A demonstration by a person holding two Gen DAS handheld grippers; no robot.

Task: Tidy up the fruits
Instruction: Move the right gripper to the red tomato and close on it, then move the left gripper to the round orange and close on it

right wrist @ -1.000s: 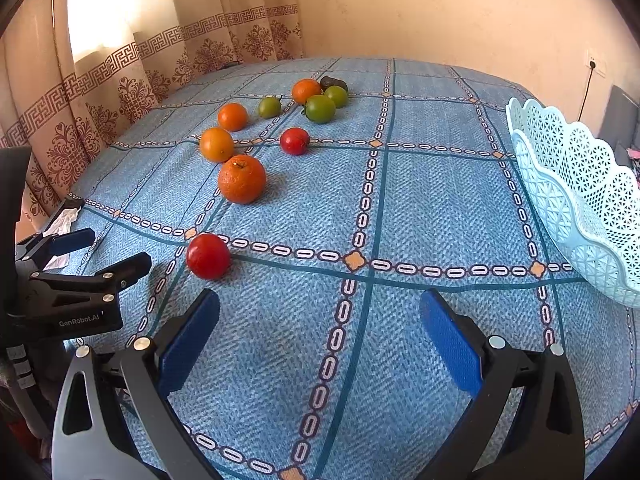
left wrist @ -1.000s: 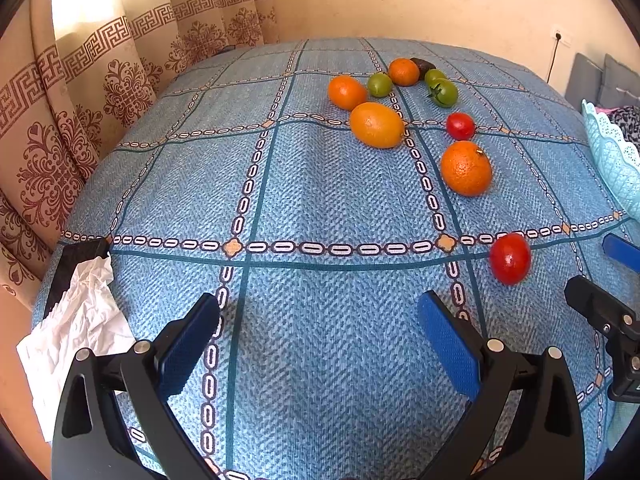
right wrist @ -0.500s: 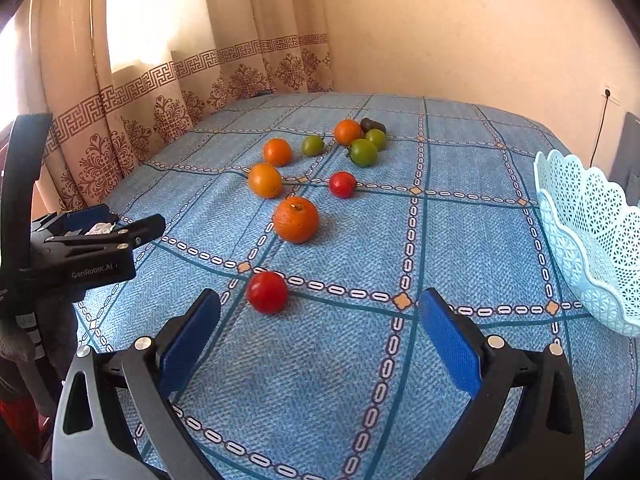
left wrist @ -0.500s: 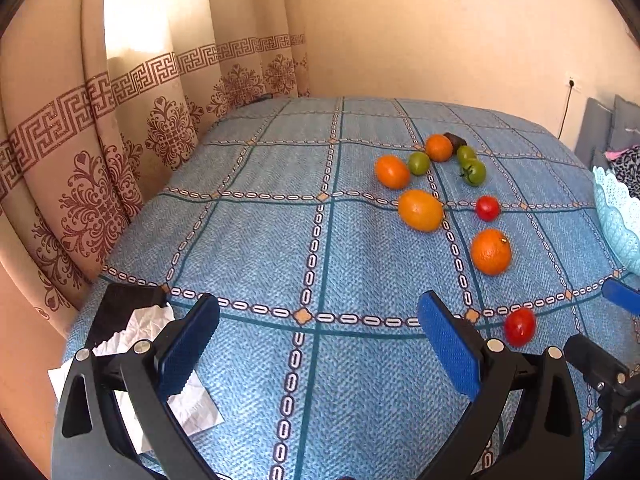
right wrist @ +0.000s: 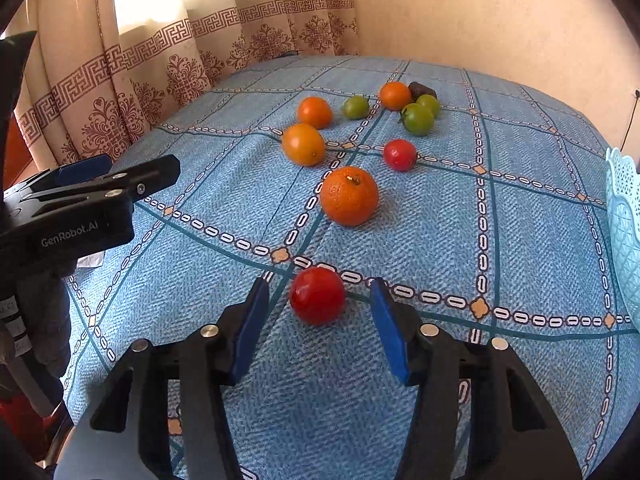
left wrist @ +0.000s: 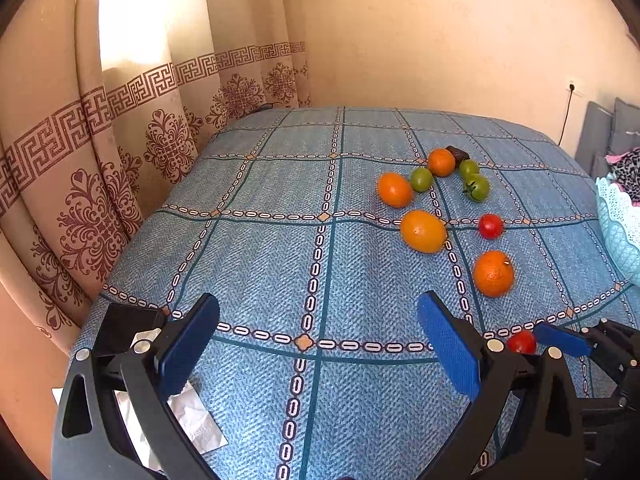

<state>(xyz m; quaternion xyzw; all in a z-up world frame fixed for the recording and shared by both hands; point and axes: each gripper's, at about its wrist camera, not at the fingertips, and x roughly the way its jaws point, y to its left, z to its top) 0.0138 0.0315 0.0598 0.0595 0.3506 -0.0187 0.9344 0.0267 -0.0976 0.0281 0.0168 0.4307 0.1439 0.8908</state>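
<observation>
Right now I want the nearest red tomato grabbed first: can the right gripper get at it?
Probably yes. The right gripper has its jaws open on either side of the red tomato, not yet touching, with nothing between them.

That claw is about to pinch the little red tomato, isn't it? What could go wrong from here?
Three things, I'd guess. The right claw is open with the red tomato between its pads, not yet touching; squeezing too hard could bruise it. It is round and lies loose on the tablecloth, so an uneven pinch might roll it away. The basket sits far to the right, so a weak grip could drop it on the way.
</observation>
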